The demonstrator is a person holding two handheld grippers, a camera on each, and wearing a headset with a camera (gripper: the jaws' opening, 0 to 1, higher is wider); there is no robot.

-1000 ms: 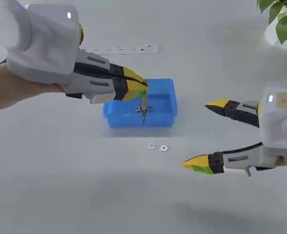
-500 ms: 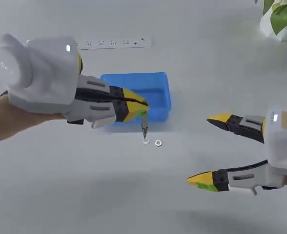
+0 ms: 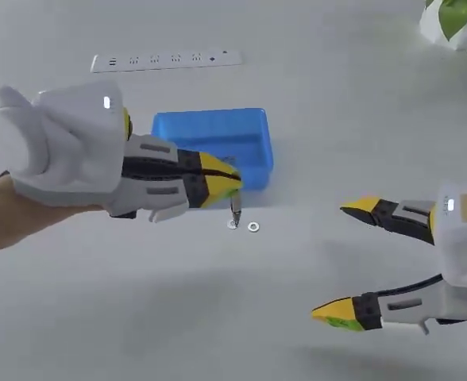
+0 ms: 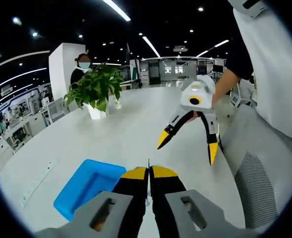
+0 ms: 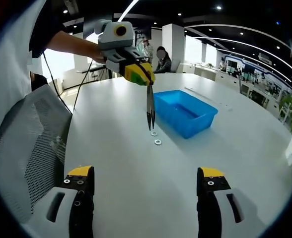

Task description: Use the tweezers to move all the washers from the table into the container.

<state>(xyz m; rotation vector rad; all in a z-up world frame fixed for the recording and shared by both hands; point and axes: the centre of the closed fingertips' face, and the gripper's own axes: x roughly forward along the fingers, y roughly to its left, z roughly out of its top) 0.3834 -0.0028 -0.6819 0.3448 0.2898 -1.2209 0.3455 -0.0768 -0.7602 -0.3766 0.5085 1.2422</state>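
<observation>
Head view: the left gripper [image 3: 232,184] is seen coming in from the left of the frame, its jaws clamped tight on the tweezers [image 3: 234,208], which hang point down. The tips are right at the first washer [image 3: 232,225]; contact cannot be made out. The second washer [image 3: 253,227] lies just beside it to the right, flat on the table [image 3: 138,317]. Above both, the blue container [image 3: 210,131] is seen near the frame's centre, close to the washers but apart from them. A power strip [image 3: 166,59] lies at the top, and a plant [image 3: 454,17] is caught in the upper right corner. At lower right the right gripper [image 3: 331,260] is held with its jaws spread wide and nothing between them.

Left gripper view: two yellow jaw tips are pressed together at bottom centre, with a thin sliver of the tweezers [image 4: 148,163] between them. The container [image 4: 86,186] is seen at lower left. The right gripper [image 4: 186,153] is seen right of centre, jaws parted, held by a hand. A mesh chair [image 4: 265,188] is at right.

Right gripper view: its own jaws rise far apart from the bottom. At upper centre the tweezers [image 5: 150,106] are pinched in the left gripper [image 5: 145,75], points just over the first washer [image 5: 153,133]; the second washer [image 5: 158,142] lies below it. The container [image 5: 185,113] sits right of them.
</observation>
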